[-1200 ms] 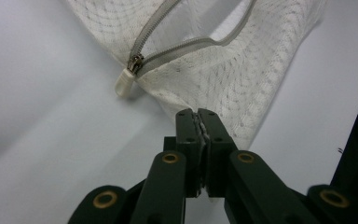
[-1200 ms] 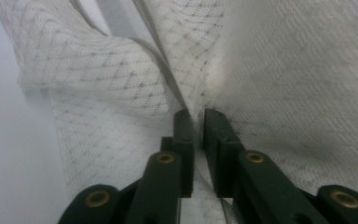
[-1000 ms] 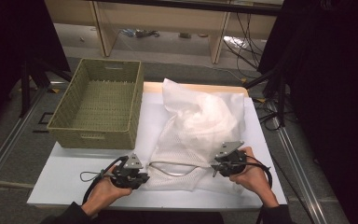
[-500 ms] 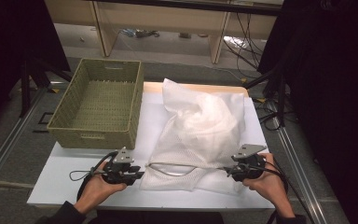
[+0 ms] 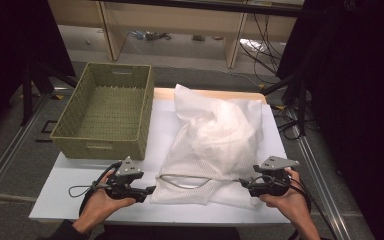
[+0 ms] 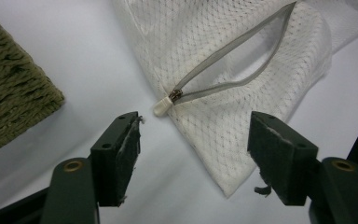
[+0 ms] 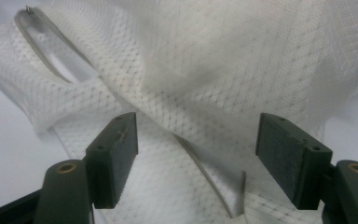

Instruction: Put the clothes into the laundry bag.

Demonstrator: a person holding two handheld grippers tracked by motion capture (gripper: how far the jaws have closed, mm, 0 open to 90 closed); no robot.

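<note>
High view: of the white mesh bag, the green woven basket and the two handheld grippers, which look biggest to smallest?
1. Mesh bag
2. Woven basket, nearly as big
3. Left gripper and right gripper, which look alike and far smaller

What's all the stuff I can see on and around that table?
Mesh laundry bag: one, white, middle of the table, grey zipper open, something white inside.
Woven basket: one, olive green, left of the bag, empty.
Table: one, white top.
Shelving: pale wood, behind the table.
Left tool: one, black, at the bag's near left corner, jaws open, just been opening.
Right tool: one, black, at the bag's near right edge, jaws open, just been opening.
Hands: two, holding the tools.
</note>
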